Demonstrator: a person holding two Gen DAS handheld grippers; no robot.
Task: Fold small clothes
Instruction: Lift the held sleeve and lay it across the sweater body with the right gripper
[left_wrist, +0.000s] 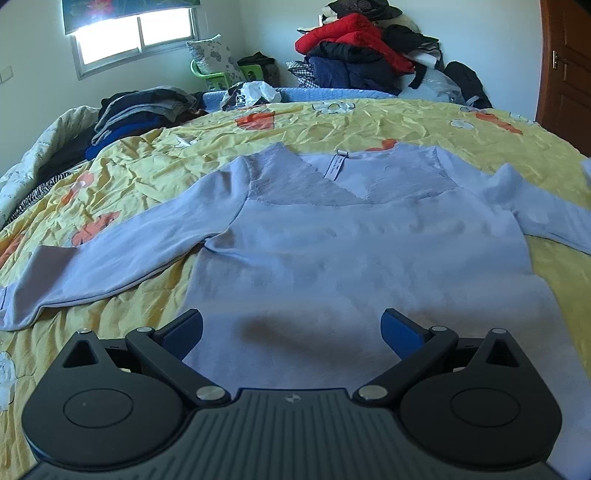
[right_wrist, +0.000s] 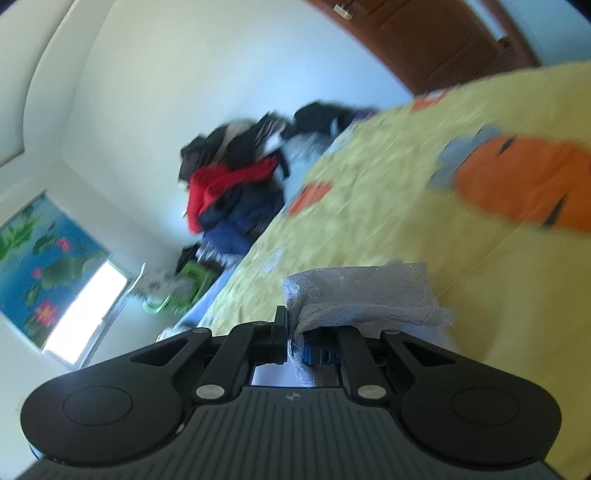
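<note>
A light lavender long-sleeved sweater (left_wrist: 332, 243) lies flat, front up, on the yellow flowered bedspread (left_wrist: 332, 125), neckline far from me and both sleeves spread out. My left gripper (left_wrist: 291, 332) is open and empty, hovering over the sweater's hem. My right gripper (right_wrist: 294, 339) is shut on a bunched lacy edge of the sweater (right_wrist: 365, 295) and is tilted steeply, with the bedspread (right_wrist: 388, 184) behind it. That view is blurred. The right gripper does not show in the left wrist view.
A stack of dark folded clothes (left_wrist: 144, 110) sits at the bed's far left. A heap of red and dark jackets (left_wrist: 362, 48) is piled beyond the bed, also visible in the right wrist view (right_wrist: 229, 184). A green chair (left_wrist: 214, 74) stands under the window, a brown door (left_wrist: 569, 74) at right.
</note>
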